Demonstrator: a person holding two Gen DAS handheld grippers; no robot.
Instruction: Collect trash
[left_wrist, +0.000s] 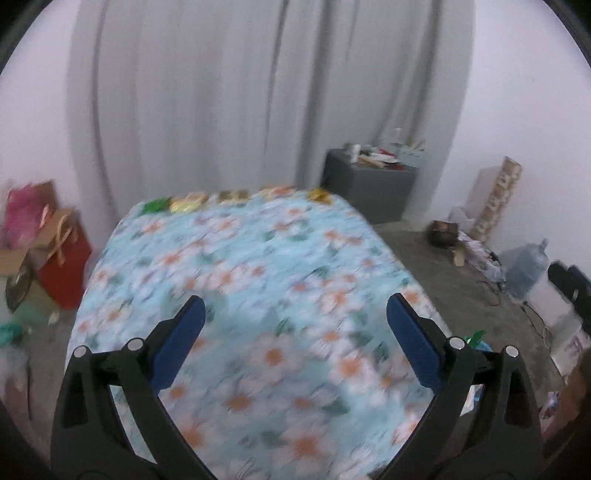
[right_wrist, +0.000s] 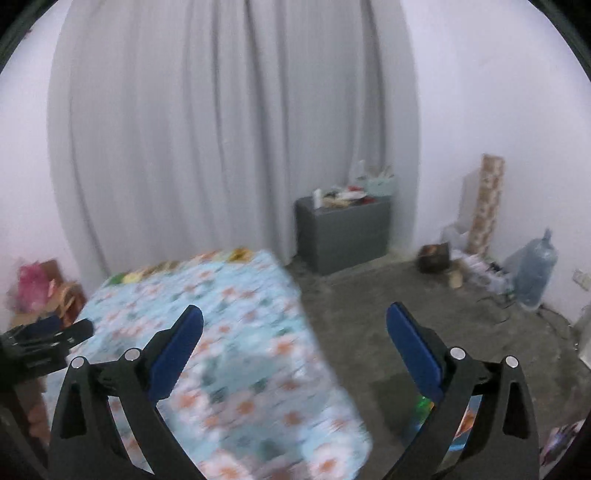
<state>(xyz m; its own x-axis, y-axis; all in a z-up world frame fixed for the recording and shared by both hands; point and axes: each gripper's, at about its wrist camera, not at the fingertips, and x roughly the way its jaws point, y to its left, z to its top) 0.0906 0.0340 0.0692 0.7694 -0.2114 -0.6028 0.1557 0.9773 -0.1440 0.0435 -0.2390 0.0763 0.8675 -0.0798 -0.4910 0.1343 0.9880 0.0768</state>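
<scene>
Left gripper (left_wrist: 295, 314): jaws wide apart, nothing between the blue pads (left_wrist: 181, 343). It hangs over the table (left_wrist: 258, 295), which wears a light-blue cloth with white and orange flowers. Frame is motion-blurred.

Right gripper (right_wrist: 295, 321): jaws also spread wide, empty. It sits over the table's right edge, left finger above the cloth, right finger above the grey floor (right_wrist: 369, 314). The left gripper shows at the left border of the right wrist view, seen side-on.

Trash (left_wrist: 236, 195): a row of small crumpled wrappers along the far edge of the table, well apart from both grippers. Left to right: green, yellow, brownish, orange-white, gold. Blur hides any print or exact shape. In the right wrist view the same row (right_wrist: 177, 267) reads as a smeared green, yellow and gold strip on the far edge.

Beyond the table:
- pale grey curtain (left_wrist: 236, 92) across the back wall
- grey cabinet (left_wrist: 369, 184) right of the curtain, its top cluttered with small items
- patterned roll (right_wrist: 487, 203) leaning upright against the right wall
- big clear water jug (right_wrist: 535, 269) on the floor near the right wall, with loose clutter and cables between it and the roll
- red and pink gift bags (left_wrist: 55, 251) on the floor left of the table
- something green and colourful on the floor low right behind the right finger, too hidden to identify
</scene>
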